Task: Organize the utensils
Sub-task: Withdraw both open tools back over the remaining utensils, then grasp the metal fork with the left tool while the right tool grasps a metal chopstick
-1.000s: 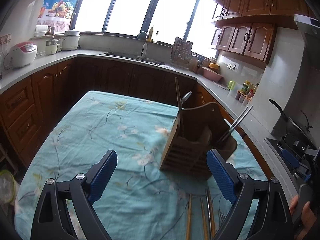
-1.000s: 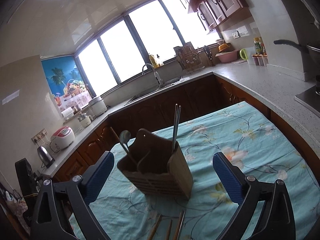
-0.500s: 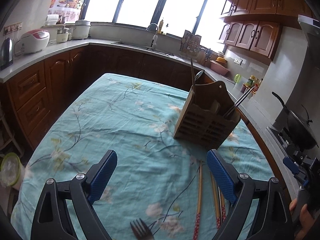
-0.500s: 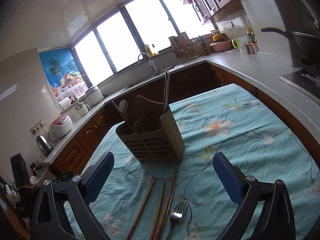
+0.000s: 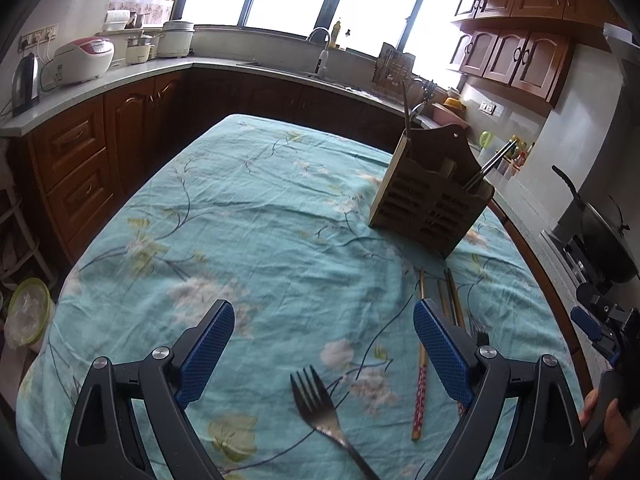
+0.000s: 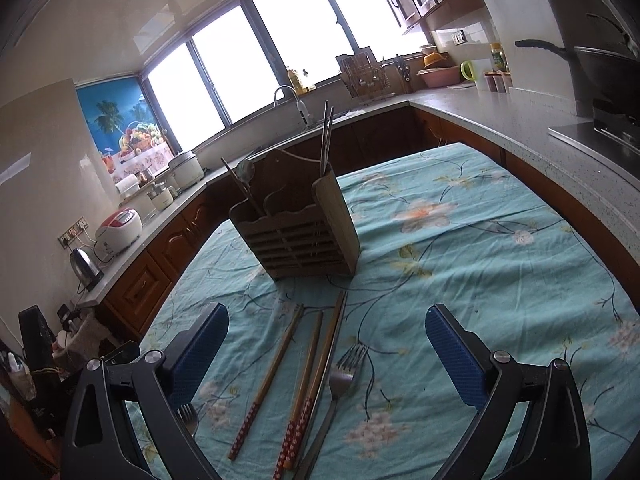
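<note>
Left wrist view: the left claw (image 5: pixel 324 350) hangs above the table (image 5: pixel 240 216), jaws wide apart, gripping nothing. One fork (image 5: pixel 320 408) lies between the jaws, tines pointing away. One wooden chopstick with a patterned end (image 5: pixel 421 364) lies just beside the right jaw; further sticks are partly hidden behind it, count uncertain here. The wooden utensil holder (image 5: pixel 430 196) stands upright farther off, already carrying several utensils. Right wrist view: the right claw (image 6: pixel 326 354) is likewise spread and empty. Counted on the cloth: three chopsticks (image 6: pixel 308 368), one fork (image 6: pixel 342 376) and part of a second fork (image 6: pixel 186 414) behind the left jaw. Judged risks: the flat fork may slide on the loose cloth when pinched; closely packed chopsticks may be grabbed together; a clumsy insertion could tip the holder.
</note>
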